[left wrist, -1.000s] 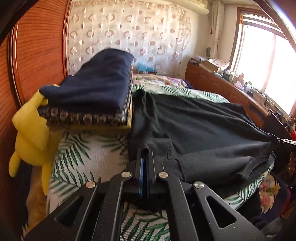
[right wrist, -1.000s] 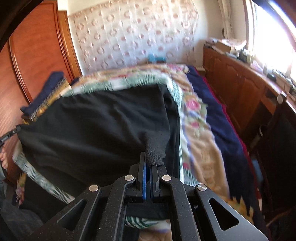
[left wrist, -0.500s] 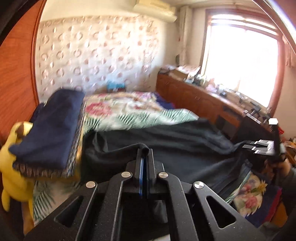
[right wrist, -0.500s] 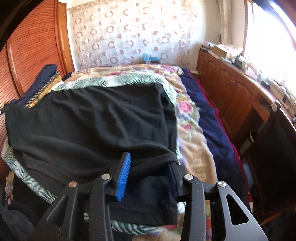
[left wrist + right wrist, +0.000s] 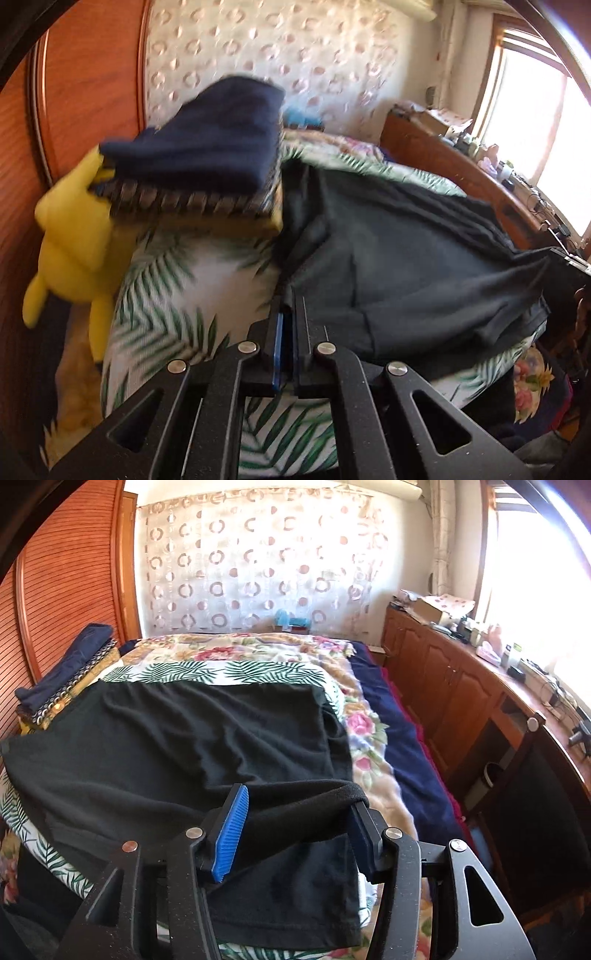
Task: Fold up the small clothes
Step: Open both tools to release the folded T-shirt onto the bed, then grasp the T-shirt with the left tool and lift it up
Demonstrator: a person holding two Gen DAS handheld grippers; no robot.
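One black shirt [image 5: 177,738], one yellow plush toy [image 5: 70,240], two hand-held grippers [image 5: 286,332].

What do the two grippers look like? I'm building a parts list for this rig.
Both match. The left gripper and right gripper are matte black, grainy-textured plastic linkages with triangular cut-outs and round silver pivot pins. Each has a ribbed blue pad on one finger; the other finger's pad looks dark. No cables, markings or sleeves show.

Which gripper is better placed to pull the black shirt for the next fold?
Left gripper, probably: it is shut on the black shirt edge. The right gripper stands open, shirt fabric lying loose between its fingers.
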